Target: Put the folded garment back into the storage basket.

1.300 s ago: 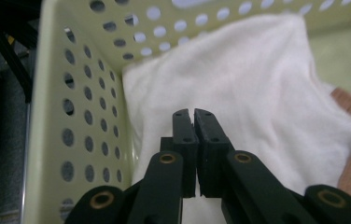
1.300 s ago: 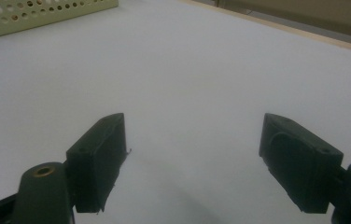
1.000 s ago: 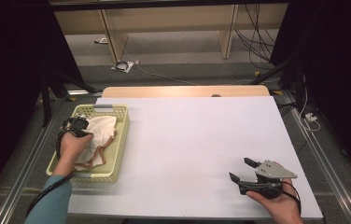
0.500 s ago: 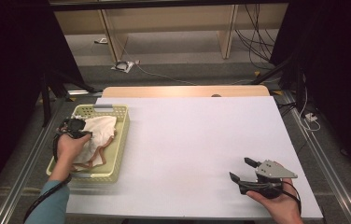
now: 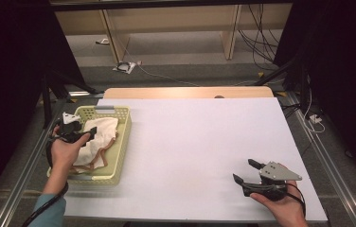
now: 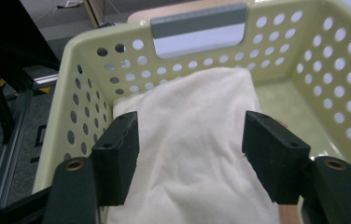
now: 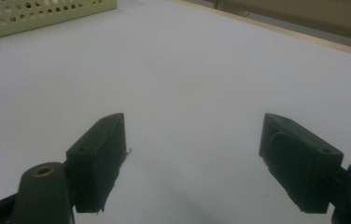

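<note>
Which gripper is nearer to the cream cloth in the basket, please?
Left. The left gripper hovers open just above the cream cloth in the basket; the right gripper rests far across the table.

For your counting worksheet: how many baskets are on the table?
1. The pale yellow-green basket sits at the table's left edge, holding a cream cloth. None seems hidden.

This looks like a lab or test room set up for recording. A white-topped table (image 5: 200, 146) stands on a metal frame (image 5: 22, 184), hemmed in by black curtains (image 5: 10, 61) on both sides. Loose cables (image 5: 256, 42) trail over the grey floor behind it, beneath plain wooden bench legs (image 5: 111, 40).
</note>
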`<state>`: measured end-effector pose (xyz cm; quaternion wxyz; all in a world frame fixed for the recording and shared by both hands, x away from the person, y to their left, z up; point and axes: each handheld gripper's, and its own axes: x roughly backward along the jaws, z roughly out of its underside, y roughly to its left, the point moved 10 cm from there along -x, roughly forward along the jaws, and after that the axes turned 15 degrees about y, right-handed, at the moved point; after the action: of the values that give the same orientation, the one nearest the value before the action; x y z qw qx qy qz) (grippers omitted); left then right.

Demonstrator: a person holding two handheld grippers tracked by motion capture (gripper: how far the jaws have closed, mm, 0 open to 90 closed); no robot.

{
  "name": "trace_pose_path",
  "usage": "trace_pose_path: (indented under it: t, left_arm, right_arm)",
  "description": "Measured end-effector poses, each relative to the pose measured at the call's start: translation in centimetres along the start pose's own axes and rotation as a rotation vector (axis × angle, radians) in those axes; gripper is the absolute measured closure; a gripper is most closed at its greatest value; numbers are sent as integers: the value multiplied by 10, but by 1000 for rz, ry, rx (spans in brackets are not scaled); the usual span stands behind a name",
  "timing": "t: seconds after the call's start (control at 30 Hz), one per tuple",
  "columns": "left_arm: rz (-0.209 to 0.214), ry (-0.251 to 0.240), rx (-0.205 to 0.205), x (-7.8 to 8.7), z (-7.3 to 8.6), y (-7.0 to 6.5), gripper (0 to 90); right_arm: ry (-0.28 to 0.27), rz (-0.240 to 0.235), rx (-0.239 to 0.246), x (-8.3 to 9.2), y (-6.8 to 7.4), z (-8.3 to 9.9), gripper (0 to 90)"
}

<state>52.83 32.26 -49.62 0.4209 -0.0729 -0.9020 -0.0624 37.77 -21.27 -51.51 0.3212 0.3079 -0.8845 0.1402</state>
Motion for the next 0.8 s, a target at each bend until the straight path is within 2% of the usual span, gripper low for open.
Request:
trace_pose_path:
  t: [0.1, 0.3, 0.7, 0.8]
  left_arm:
    - [25, -22, 18, 10, -2, -6, 299]
    - [59, -76, 23, 28, -6, -19, 197]
    - [117, -117, -10, 51, 1, -44, 103]
    - [121, -117, -30, 55, 3, -52, 85]
  right_arm:
    - [4, 3, 1, 0, -1, 0, 235]
    - [-8, 4, -2, 1, -4, -1, 234]
    - [-14, 9, 3, 2, -7, -3, 234]
    - [-17, 12, 3, 3, -8, -4, 233]
